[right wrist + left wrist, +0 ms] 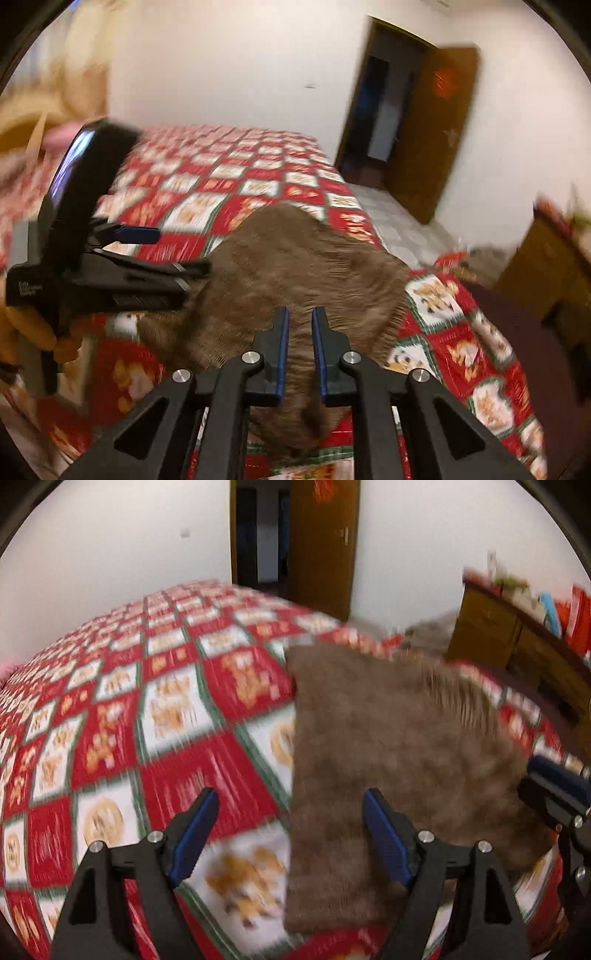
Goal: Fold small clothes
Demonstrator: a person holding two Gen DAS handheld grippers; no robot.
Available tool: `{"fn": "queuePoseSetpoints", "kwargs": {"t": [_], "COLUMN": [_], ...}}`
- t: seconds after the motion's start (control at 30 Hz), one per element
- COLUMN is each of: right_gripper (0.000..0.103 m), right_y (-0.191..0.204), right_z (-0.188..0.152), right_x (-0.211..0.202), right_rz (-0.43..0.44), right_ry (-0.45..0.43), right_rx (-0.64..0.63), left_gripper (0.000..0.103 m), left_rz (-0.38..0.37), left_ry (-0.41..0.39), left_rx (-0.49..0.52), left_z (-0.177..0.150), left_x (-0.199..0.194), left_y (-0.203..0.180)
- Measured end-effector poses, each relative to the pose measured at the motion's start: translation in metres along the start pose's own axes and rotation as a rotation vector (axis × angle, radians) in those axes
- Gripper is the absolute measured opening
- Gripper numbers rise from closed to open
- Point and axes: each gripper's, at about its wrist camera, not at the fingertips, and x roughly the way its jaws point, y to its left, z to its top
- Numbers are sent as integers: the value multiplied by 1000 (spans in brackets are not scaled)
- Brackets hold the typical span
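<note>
Brown cloth (388, 760), one piece, lies spread on the bed (147, 701), near its foot-end corner. It is a fuzzy, knit-like fabric with a ribbed or fringed strip along one edge; in the left wrist view it reads as a long rectangle with a straight near-left edge, flat against the quilt (236, 177). That quilt is a patchwork of red and white squares with green borders and orange-gold figures, blurred in both views.

Two grippers show, each black with blue pads. The left gripper (291, 827) has its jaws spread wide with nothing between them; its left finger hangs over bare quilt, its right finger over the cloth's near-left part. It points downward at a slant. In the right wrist view it appears from the side, at the cloth's left edge, with a yellow-gloved hand (29, 328) on its grip.

The right gripper (299, 347) has its jaws drawn nearly together, a narrow gap left between the pads. Brown cloth fills the view behind that gap, but whether the pads pinch any fabric cannot be told. It too tilts downward, above the cloth's near edge.

One brown wooden door (432, 136) stands open in the white wall (221, 66), and one wooden cabinet (498, 635) stands right of the bed.
</note>
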Motion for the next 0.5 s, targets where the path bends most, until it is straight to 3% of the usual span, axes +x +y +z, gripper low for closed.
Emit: {"fn": "queuePoseSetpoints", "kwargs": {"t": [0.07, 0.17, 0.2, 0.27, 0.5], "right_gripper": [13, 11, 6, 6, 6], "right_y": [4, -17, -33, -43, -42], "right_z": [-8, -29, -35, -44, -56], "right_x": [8, 25, 23, 15, 2], "right_rz": [20, 22, 65, 78, 50], "right_ry": [41, 143, 154, 154, 202], "right_rx": [-2, 99, 192, 258, 292], "left_gripper": [83, 83, 83, 84, 83], "left_rz": [15, 1, -1, 16, 98], "left_ry": [26, 11, 14, 17, 10], "left_rx": [7, -15, -19, -15, 49], "left_z": [-12, -24, -25, -25, -37], "left_x": [5, 3, 2, -1, -20], "left_y": [-1, 4, 6, 5, -11]}}
